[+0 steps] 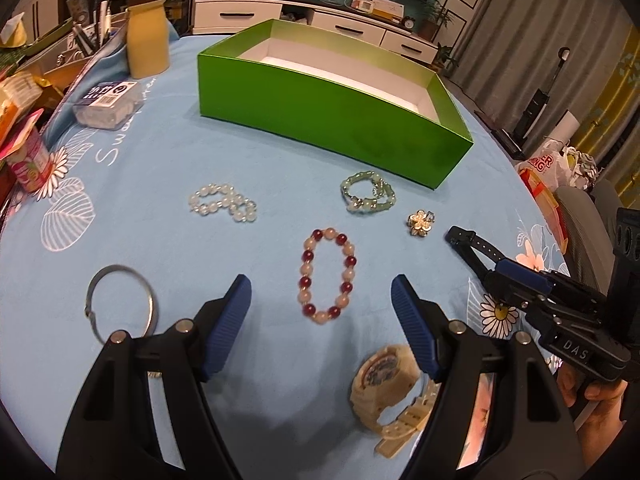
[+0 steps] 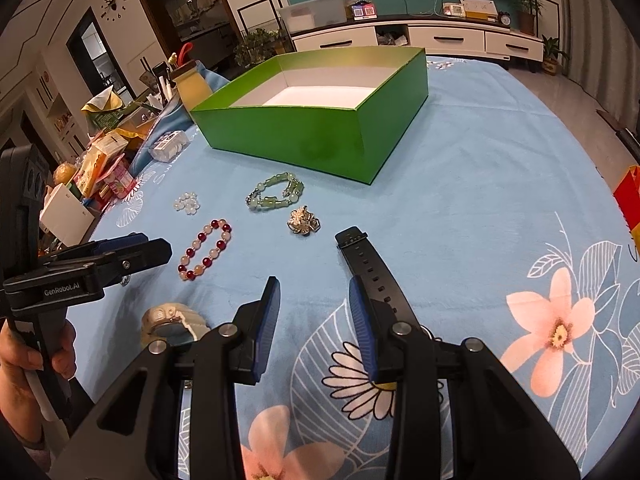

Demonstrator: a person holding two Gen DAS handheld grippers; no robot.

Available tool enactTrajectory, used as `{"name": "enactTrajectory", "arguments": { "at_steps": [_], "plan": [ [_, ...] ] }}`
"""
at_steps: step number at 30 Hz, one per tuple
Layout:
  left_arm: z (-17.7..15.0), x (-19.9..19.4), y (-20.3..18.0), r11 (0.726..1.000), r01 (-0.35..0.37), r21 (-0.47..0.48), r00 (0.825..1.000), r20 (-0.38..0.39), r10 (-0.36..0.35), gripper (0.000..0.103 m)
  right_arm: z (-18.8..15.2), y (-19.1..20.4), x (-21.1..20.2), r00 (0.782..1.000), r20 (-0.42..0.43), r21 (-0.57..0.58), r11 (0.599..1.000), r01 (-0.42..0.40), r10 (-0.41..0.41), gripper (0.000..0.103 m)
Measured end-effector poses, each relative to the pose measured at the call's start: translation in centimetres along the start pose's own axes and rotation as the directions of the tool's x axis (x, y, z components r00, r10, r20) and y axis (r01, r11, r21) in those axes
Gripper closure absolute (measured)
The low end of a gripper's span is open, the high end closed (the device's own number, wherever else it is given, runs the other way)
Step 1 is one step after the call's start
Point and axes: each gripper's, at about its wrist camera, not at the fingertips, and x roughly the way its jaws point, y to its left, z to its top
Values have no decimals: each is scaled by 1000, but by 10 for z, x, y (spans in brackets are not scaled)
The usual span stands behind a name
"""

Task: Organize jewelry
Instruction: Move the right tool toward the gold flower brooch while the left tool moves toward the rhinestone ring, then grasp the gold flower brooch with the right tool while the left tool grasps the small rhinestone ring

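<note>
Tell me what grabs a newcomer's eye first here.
The bright green box stands open at the far side of the blue flowered cloth. Nearer, a red and pale bead bracelet lies between the open left gripper's fingers, with a black watch by the open right gripper.

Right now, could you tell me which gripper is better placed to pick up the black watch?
Right. The right gripper is open with the black watch strap beside its right finger; the left gripper frames the red-and-pink bracelet instead.

From my left wrist view, the box [image 1: 328, 120] sat at twelve o'clock, bracelets [image 1: 328, 274] before it, the ring [image 1: 120, 302] at nine.
</note>
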Motion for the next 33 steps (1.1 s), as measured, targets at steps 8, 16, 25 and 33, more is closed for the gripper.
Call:
{"name": "enactTrajectory", "arguments": {
  "at_steps": [8, 16, 25, 33],
  "plan": [
    [4, 11, -3, 1000, 19, 25, 1000, -3, -19, 29, 2, -1, 11, 1000, -6, -16, 1000, -2, 2, 67],
    [3, 20, 1, 999, 22, 37, 1000, -12, -22, 29, 8, 2, 20, 1000, -7, -38, 999, -10, 10, 67],
    [3, 7, 21, 999, -25, 33, 999, 31, 24, 29, 18, 13, 33, 999, -13, -71, 997, -32, 31, 67],
    [9, 0, 37, 1000, -19, -19, 998, 58, 20, 29, 32, 21, 50, 1000, -8, -108, 994, -12, 11, 67]
  ]
}}
